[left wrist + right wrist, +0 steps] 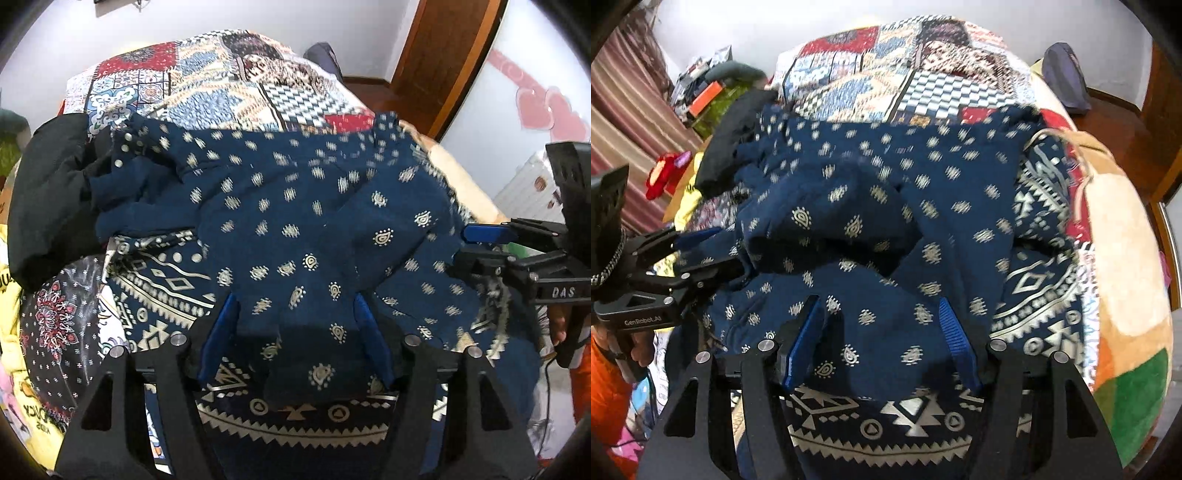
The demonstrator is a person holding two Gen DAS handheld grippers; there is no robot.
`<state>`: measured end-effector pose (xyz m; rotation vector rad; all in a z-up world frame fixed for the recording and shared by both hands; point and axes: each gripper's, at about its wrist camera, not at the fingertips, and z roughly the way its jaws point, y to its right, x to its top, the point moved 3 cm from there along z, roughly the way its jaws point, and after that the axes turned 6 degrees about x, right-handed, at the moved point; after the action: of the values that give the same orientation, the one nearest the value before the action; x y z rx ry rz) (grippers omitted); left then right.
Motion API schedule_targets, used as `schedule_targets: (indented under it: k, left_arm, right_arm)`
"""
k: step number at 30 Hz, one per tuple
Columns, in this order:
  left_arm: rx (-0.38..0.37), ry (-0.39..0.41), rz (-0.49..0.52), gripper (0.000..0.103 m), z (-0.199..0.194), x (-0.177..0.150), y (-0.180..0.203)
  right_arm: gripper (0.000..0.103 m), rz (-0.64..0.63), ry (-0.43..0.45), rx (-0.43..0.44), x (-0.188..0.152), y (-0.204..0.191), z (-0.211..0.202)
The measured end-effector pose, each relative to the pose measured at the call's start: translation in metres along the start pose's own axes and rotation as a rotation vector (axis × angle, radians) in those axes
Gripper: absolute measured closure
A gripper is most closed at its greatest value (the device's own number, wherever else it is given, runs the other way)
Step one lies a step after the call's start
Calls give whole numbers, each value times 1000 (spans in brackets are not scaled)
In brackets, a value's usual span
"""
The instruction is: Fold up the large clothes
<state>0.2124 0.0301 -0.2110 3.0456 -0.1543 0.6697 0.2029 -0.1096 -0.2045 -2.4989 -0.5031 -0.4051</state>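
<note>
A navy garment [288, 206] printed with small cream motifs lay spread and rumpled across the bed, on top of the patchwork quilt [221, 85], which served as the ground for everything else. The garment's patterned border [886, 432], banded with white triangles and diamonds, ran along the edge nearest both cameras, toward the foot of the quilt. The left gripper [295, 328] pointed steeply down over that near edge, its blue fingers [221, 332] standing apart with a fold of the navy cloth lying between them; the pads did not visibly press on it, so the jaws stood parted rather than clamped. The right gripper [882, 332] hung the same way just beside it, also over the near edge, its blue fingers [955, 339] spread with cloth between them and no clear pinch. Each gripper showed at the side of the other's view, close together above the fabric. A black garment [51, 195] lay bunched at the left side of the quilt, touching the navy one. An orange sleeve [605, 391] showed behind the left gripper's handle.
</note>
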Motion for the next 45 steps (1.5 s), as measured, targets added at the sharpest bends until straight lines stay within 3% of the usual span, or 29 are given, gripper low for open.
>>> schedule_targets:
  k: [7,10,14,18,26,30,39,40,41,42,45]
  left_arm:
    - [77,127,-159,33,-43,24,-57]
    - [112,161,-238,29,-49,32,-89]
    - [121,141,-346,29,-34,36,-131]
    - [70,81,-443,29,-1,33,-159]
    - [-25,-18,-552,29,70,31,-183]
    - [-72,-21,-552,29,89,38,-182]
    - [-54,11,-532,28,118,53,-180]
    - [-56,14,-538,28,118,53,-180]
    - [-50,15,-543,30,117,53,-180]
    - [-42,18,-542,35,115,53,-181]
    - [21,37,-511,55,99,52,-176]
  right_arm:
    - [41,38,129,-32,22,25,-47]
    - [33,67,184,-68,35,42,-62]
    - [32,133,239,-98,47,71,-66]
    - [32,224,236,-107,54,100,-52]
    - [32,378,135,-51,59,148,2]
    - [32,380,105,-33,66,153,21]
    - [33,341,107,-1,85,159,46]
    - [34,340,106,-3,86,159,47]
    - [44,335,102,-10,86,159,47]
    - [60,330,97,-13,88,159,46]
    - [82,349,83,31,88,157,46]
